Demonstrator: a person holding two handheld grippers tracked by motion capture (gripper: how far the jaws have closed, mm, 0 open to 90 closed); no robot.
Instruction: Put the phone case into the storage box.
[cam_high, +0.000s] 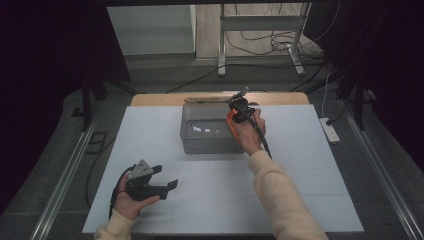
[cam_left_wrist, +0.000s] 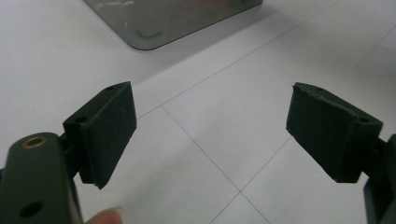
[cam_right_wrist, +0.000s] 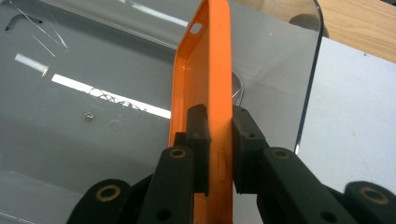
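Orange phone case (cam_right_wrist: 205, 88) sits pinched edge-on in our right gripper (cam_right_wrist: 219, 140), jaws nearly closed on its side wall, one pad inside the shell and one outside. We hold it over the clear bin (cam_high: 206, 131) at the far middle of the white mat (cam_high: 310, 200), near the bin's right end; in the high view the case (cam_high: 230, 122) shows as an orange sliver by the right gripper (cam_high: 239, 111). From the right gripper view the case stands upright above the bin floor (cam_right_wrist: 93, 93), camera cutout at the far end, close to the bin's curved wall (cam_right_wrist: 312, 79). We can't tell whether its lower edge touches the floor yet. Left gripper (cam_high: 162, 181) rests low near the mat's front left, jaws wide apart, nothing between the pads (cam_left_wrist: 109, 130), only mat under it; a bin corner (cam_left_wrist: 149, 35) shows ahead of it. Our read: we're in the placing step, case going into the bin. Next move calls for lowering until the case is close to the floor, tipping it so it lies flat rather than dropping on edge, then opening the jaws and lifting straight out clear of the wall. Risk: the inner pad drags the shell up on withdrawal.
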